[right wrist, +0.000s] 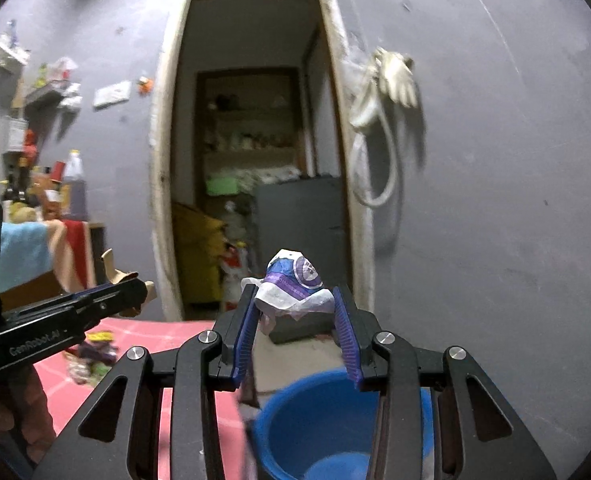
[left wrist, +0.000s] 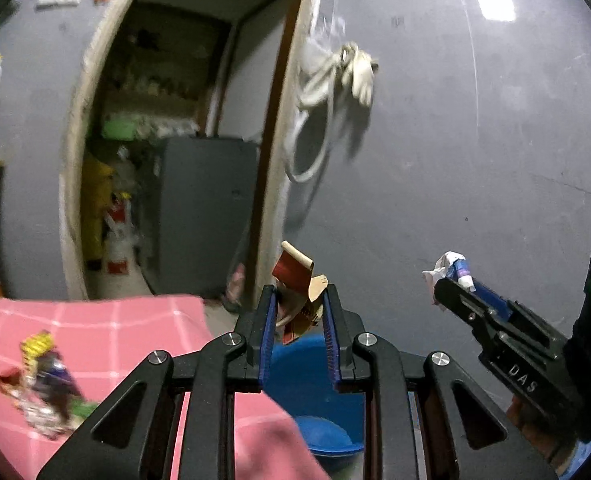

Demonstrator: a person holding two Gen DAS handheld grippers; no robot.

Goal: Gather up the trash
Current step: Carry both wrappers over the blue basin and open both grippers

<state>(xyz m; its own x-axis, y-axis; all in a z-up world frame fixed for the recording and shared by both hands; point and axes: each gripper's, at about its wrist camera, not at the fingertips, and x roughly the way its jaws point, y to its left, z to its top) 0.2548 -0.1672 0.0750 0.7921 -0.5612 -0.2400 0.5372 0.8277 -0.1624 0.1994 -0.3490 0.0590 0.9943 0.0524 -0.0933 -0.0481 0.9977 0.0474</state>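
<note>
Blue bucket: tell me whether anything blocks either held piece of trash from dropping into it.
Nothing visible does. The blue bucket sits open below the crumpled purple wrapper and the torn red-and-brown cardboard scrap; the pink checked cloth stays beside its rim.

Blue bucket point(right wrist: 319, 412) mouth open at 6 o'clock; pink-clothed table point(left wrist: 107, 332) edge, leftover wrappers point(left wrist: 47, 384) crowd 8 o'clock; wall point(left wrist: 475, 160) blocks 12 o'clock.

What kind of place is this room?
Probably a plain room in a home: a pink checked cloth covers a surface, a doorway opens onto storage shelves, and bottles crowd a side table.
</note>
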